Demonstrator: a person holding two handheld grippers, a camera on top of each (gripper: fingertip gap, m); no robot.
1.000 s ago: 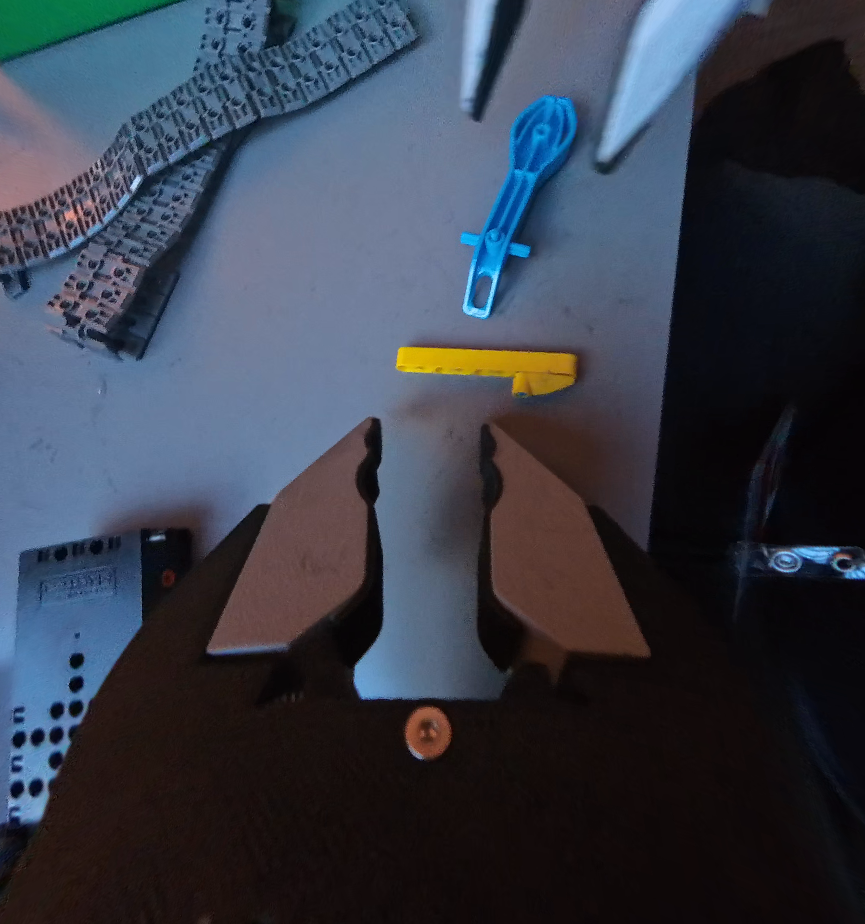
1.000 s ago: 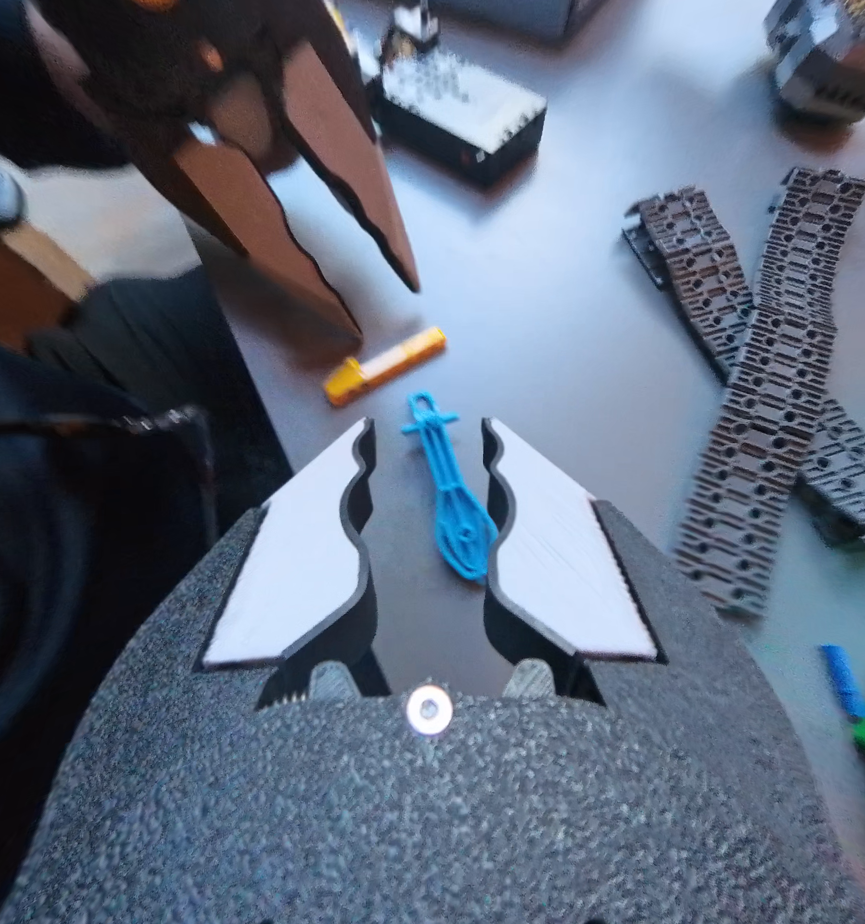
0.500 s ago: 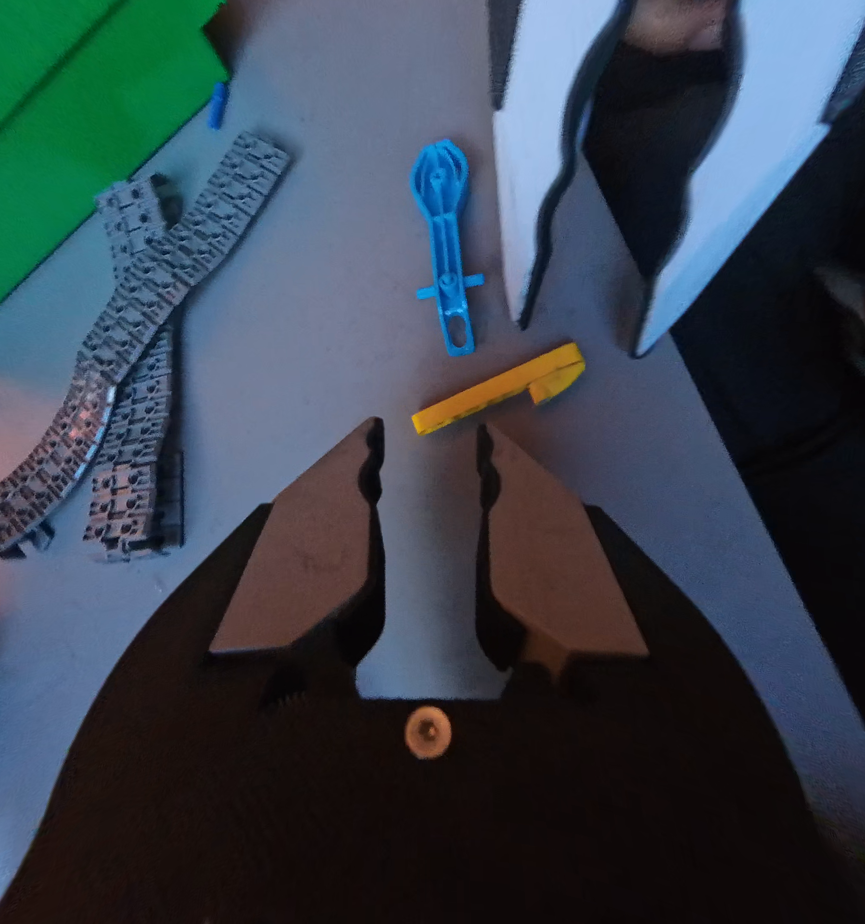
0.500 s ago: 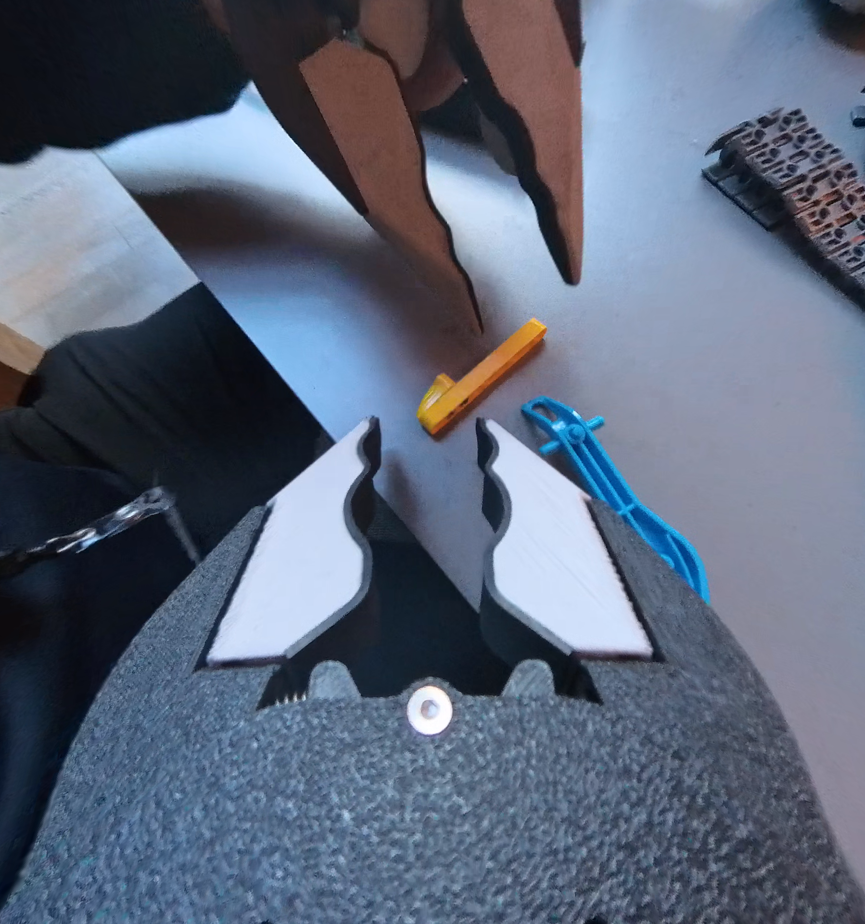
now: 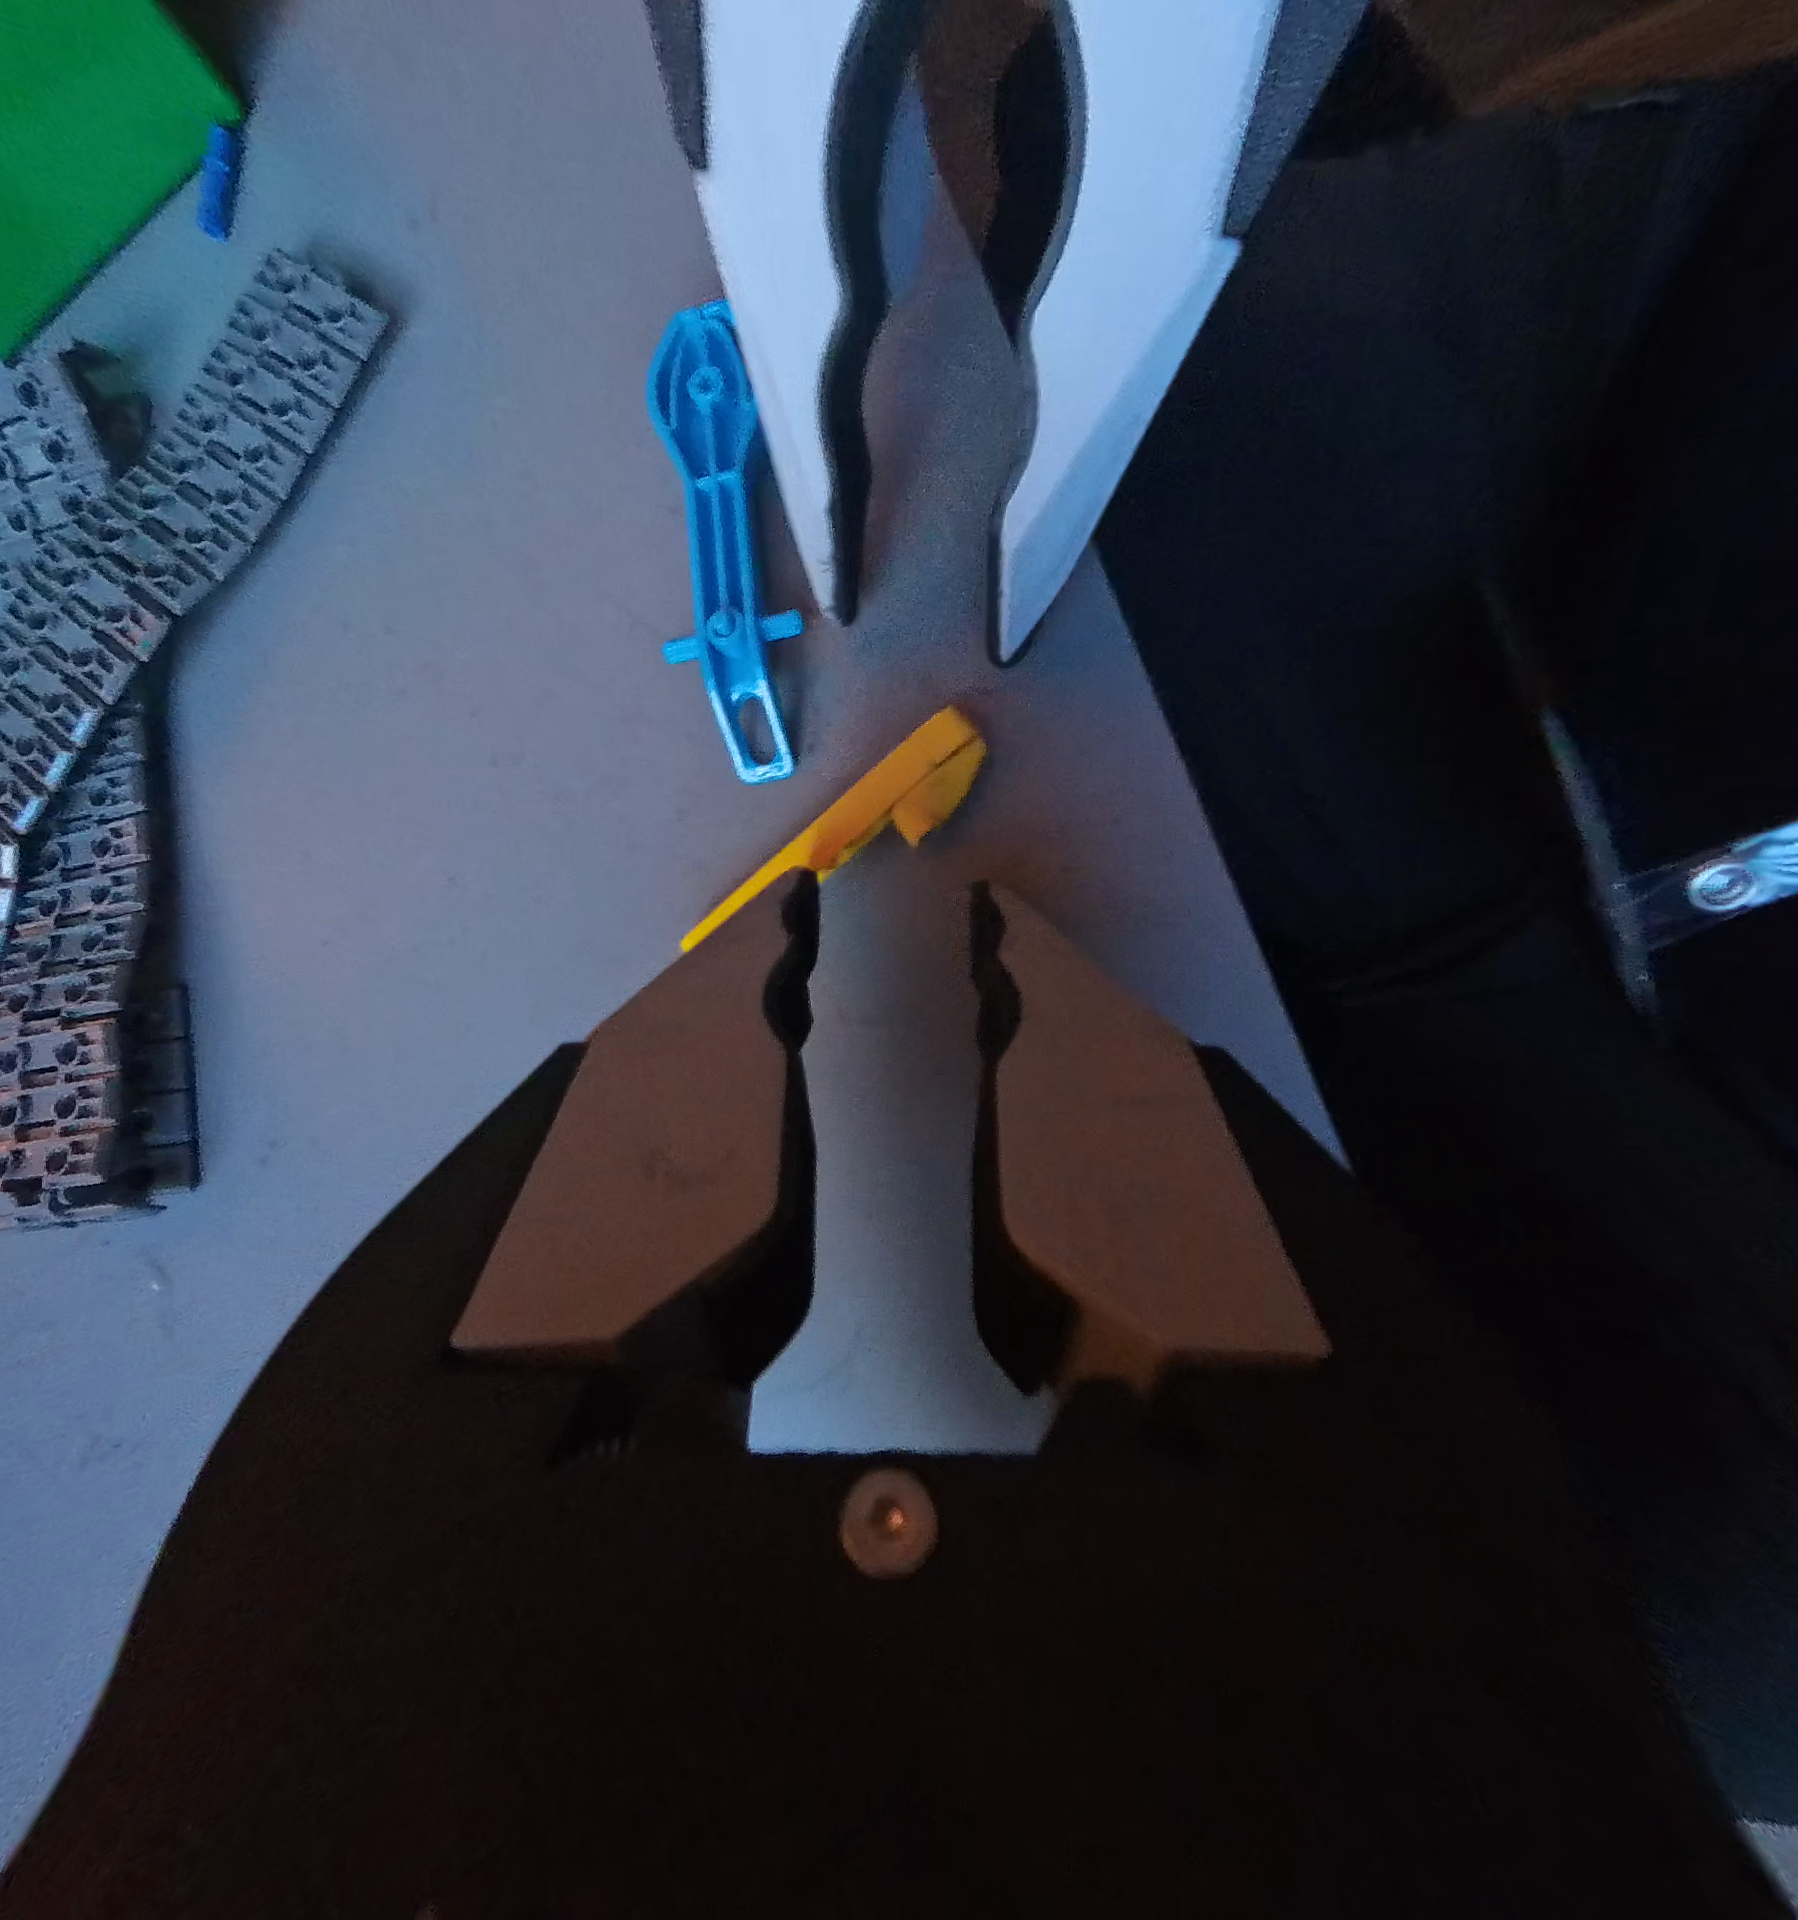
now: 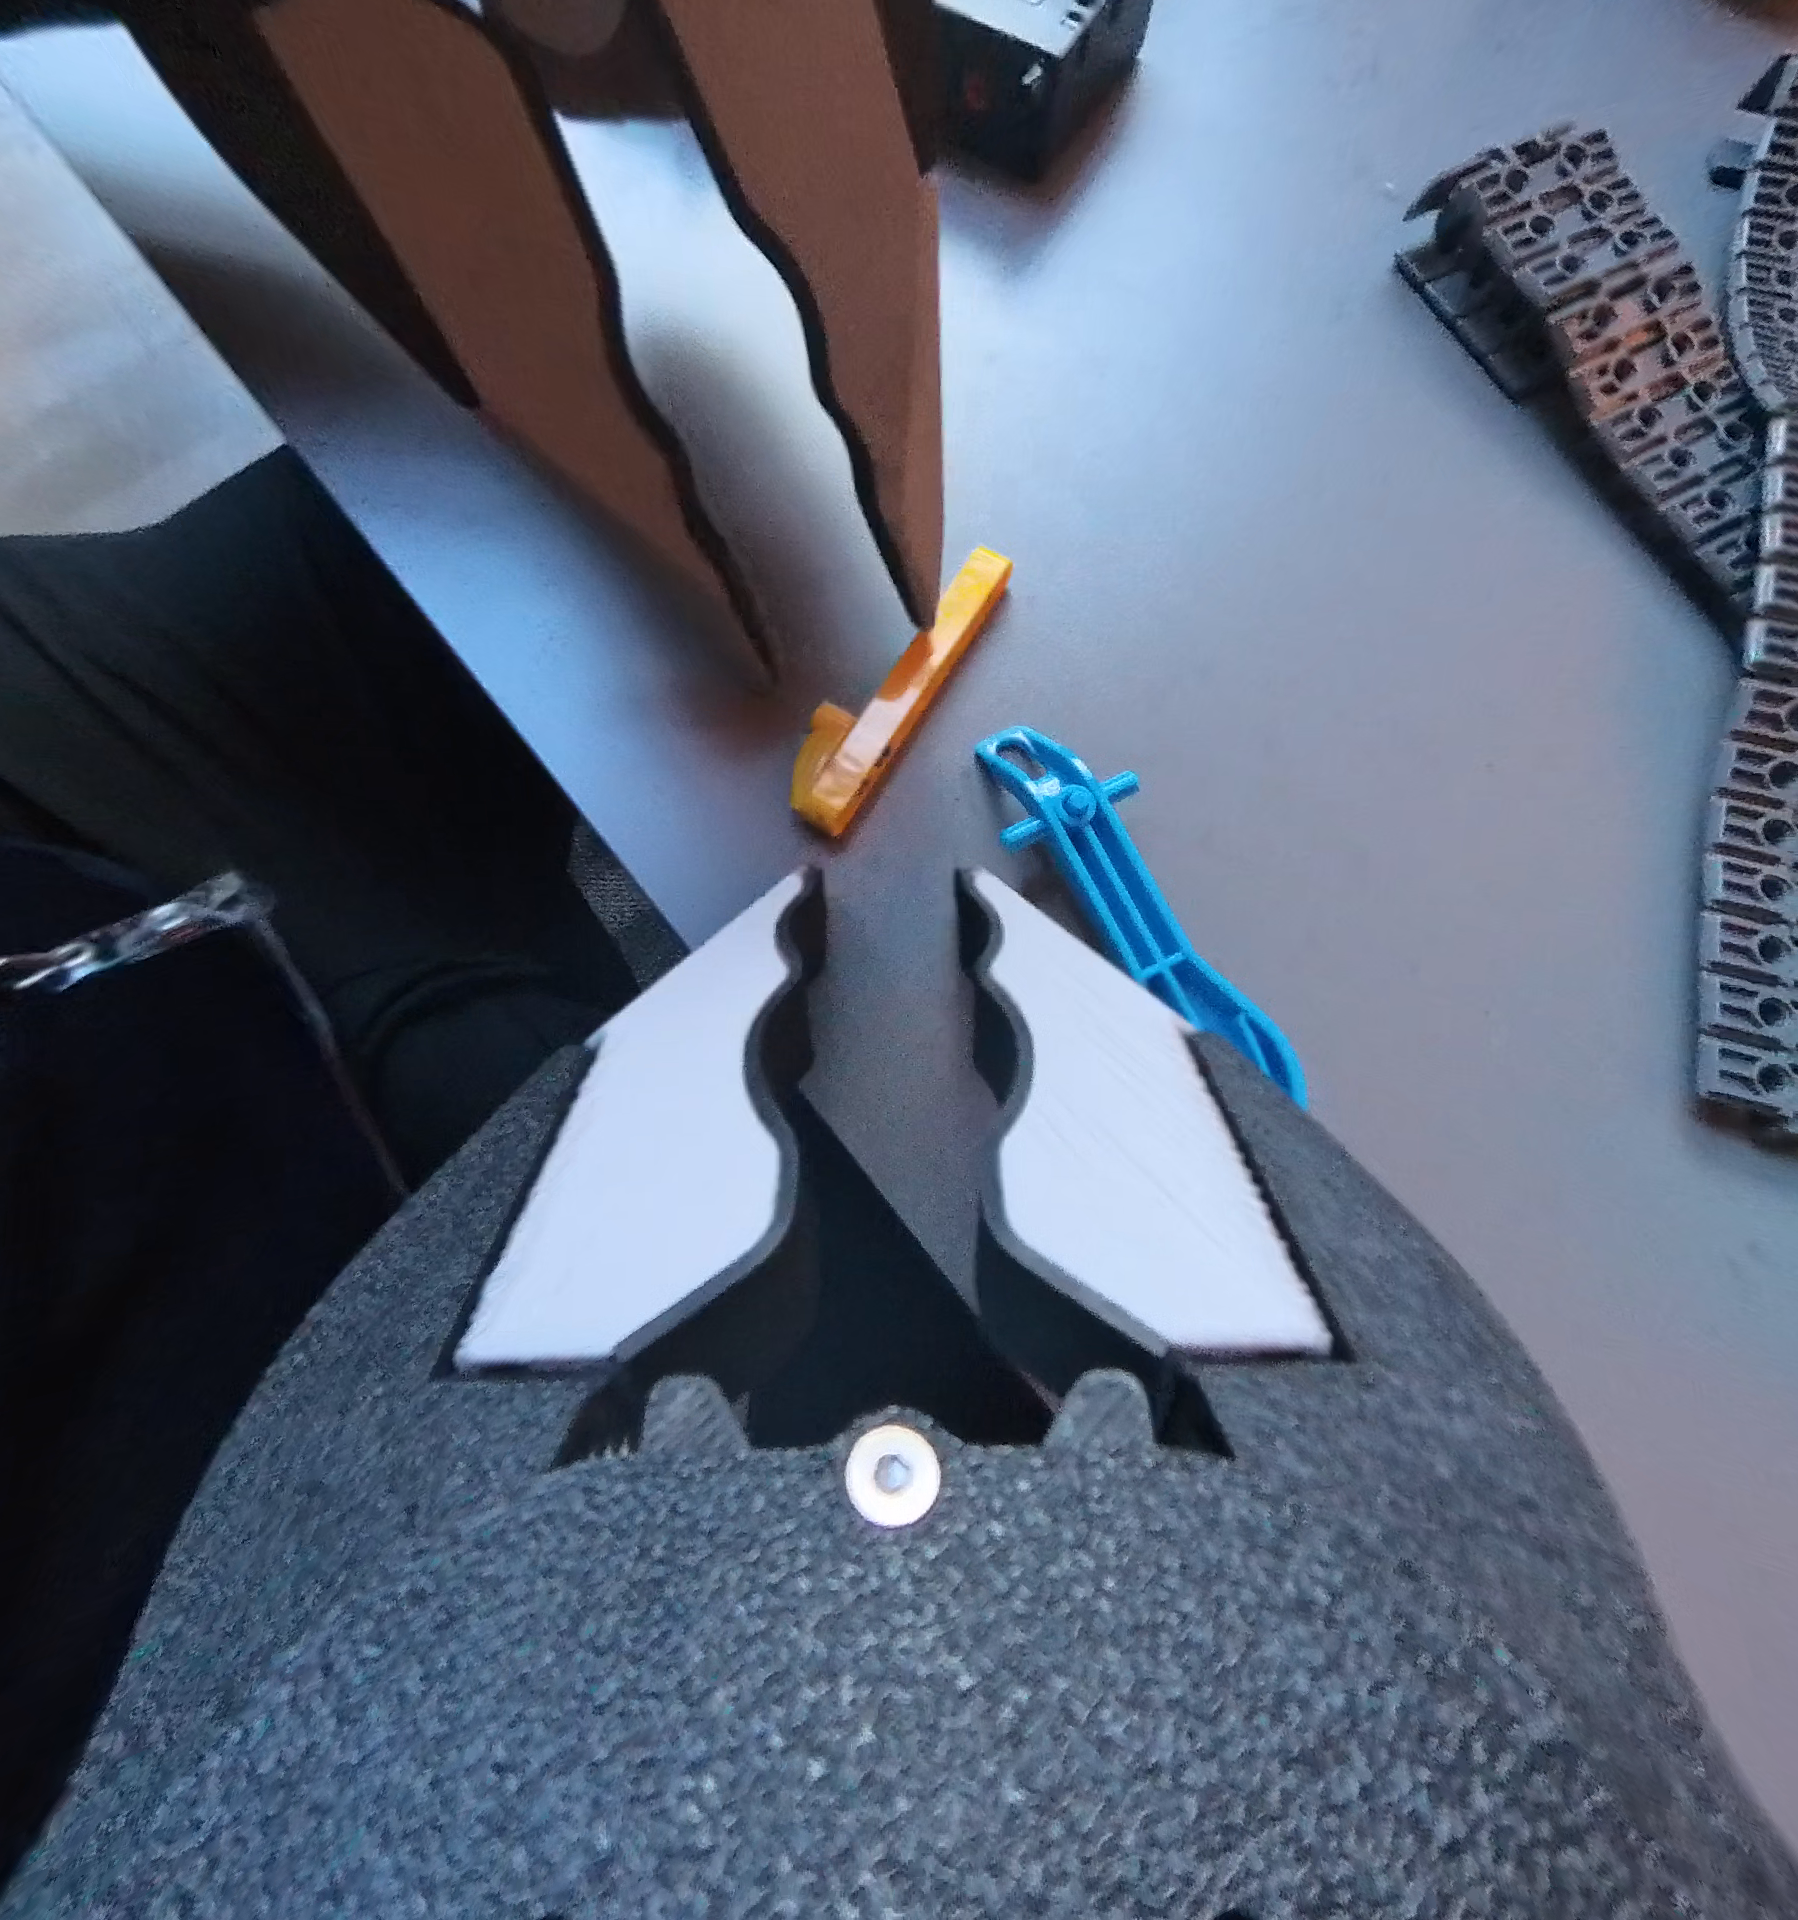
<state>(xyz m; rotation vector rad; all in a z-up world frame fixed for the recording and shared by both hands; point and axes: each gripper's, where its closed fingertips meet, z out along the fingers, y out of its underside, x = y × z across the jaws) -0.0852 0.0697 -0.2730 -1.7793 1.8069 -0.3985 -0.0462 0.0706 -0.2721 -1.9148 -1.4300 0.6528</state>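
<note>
Both tongs released, empty. Left tongs (image 5: 890, 894) tip touches the yellow beam (image 5: 853, 810) on the worktop (image 5: 438, 727); right tongs (image 6: 890, 883) just beside it. Beam judged light, rigid, smooth; grip across its narrow sides, mid-length.

Yellow bar (image 5: 841, 826): I see its near end hidden behind left claw (image 5: 890, 894) finger.
Blue piece (image 6: 1134, 904): tail covered by right claw (image 6: 890, 883).
Grey tracks (image 5: 64, 665): cut off at frame edge.

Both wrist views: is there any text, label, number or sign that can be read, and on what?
No text can be read.
Yellow piece, blue piece, grey tracks: no writing shows.
Black box: cut off at the frame edge and blurred, nothing to read.
Clear clip: too blurred to tell.
</note>
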